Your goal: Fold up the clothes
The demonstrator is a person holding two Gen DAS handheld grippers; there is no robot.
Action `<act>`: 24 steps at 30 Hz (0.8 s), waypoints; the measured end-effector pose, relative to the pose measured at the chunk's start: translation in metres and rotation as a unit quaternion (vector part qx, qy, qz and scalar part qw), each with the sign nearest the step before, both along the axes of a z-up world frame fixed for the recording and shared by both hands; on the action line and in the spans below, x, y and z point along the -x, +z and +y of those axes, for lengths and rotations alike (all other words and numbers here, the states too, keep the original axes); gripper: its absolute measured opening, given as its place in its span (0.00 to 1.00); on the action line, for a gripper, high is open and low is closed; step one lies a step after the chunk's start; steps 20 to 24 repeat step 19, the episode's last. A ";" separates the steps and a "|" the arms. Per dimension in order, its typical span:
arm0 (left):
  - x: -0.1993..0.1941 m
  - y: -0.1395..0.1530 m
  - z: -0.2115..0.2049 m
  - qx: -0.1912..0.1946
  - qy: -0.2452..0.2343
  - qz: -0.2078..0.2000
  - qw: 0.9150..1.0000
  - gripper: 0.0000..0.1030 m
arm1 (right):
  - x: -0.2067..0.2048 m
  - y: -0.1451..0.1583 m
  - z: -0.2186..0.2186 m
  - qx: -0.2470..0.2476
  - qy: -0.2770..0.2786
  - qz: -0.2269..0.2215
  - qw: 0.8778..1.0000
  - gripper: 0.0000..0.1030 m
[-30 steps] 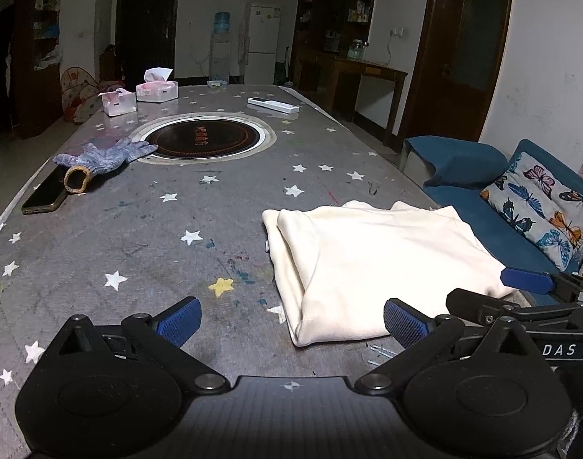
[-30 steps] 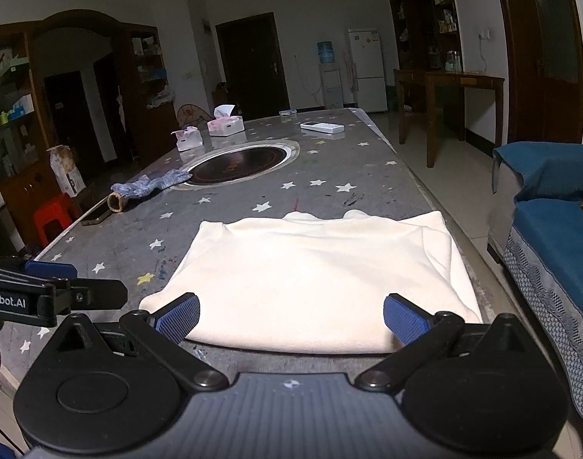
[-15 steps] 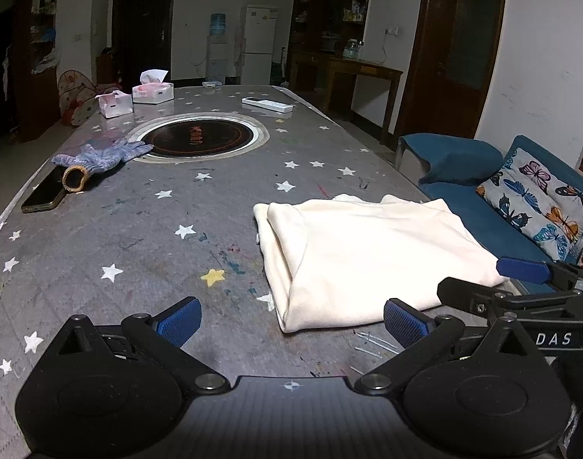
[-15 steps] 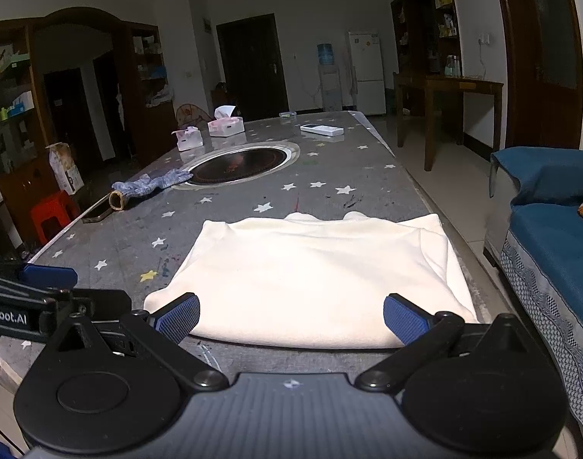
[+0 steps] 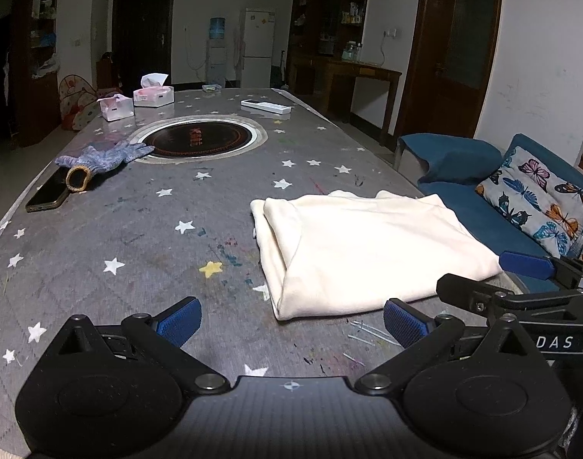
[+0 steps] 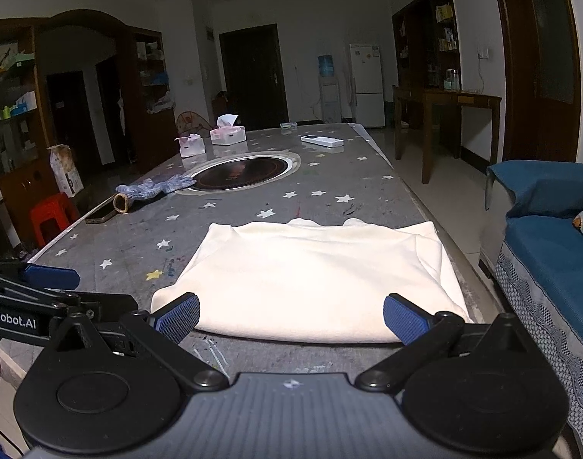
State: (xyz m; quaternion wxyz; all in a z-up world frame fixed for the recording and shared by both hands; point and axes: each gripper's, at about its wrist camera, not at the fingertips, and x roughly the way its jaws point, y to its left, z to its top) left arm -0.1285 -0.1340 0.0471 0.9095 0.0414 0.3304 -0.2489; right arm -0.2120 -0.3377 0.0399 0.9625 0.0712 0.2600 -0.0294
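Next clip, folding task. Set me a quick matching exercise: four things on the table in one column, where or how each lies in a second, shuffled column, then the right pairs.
Things
1. cream garment
2. knit glove
3. phone
4. remote control

Places or states
A. at the table's left edge, dark screen up
B. at the far end, beyond the round inset hob
C. folded flat, near the table's right edge
D. limp beside the hob's left rim, cuff toward the camera

Pairs: 1-C, 2-D, 3-A, 4-B
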 end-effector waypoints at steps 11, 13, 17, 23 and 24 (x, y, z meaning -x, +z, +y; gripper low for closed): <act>0.007 -0.001 -0.003 -0.002 -0.001 -0.001 1.000 1.00 | 0.007 -0.003 -0.001 -0.003 -0.007 -0.001 1.000 1.00; 0.008 -0.001 -0.003 -0.002 -0.001 -0.001 1.000 1.00 | 0.008 -0.003 -0.001 -0.003 -0.007 -0.001 1.000 1.00; 0.010 -0.002 -0.003 -0.002 -0.003 -0.005 1.000 1.00 | 0.009 -0.004 -0.002 -0.004 -0.008 -0.002 1.000 1.00; 0.011 -0.002 -0.003 -0.002 -0.004 -0.007 1.000 1.00 | 0.010 -0.004 -0.002 -0.005 -0.008 -0.002 1.000 1.00; 0.011 -0.002 -0.003 -0.002 -0.004 -0.007 1.000 1.00 | 0.010 -0.004 -0.002 -0.005 -0.008 -0.002 1.000 1.00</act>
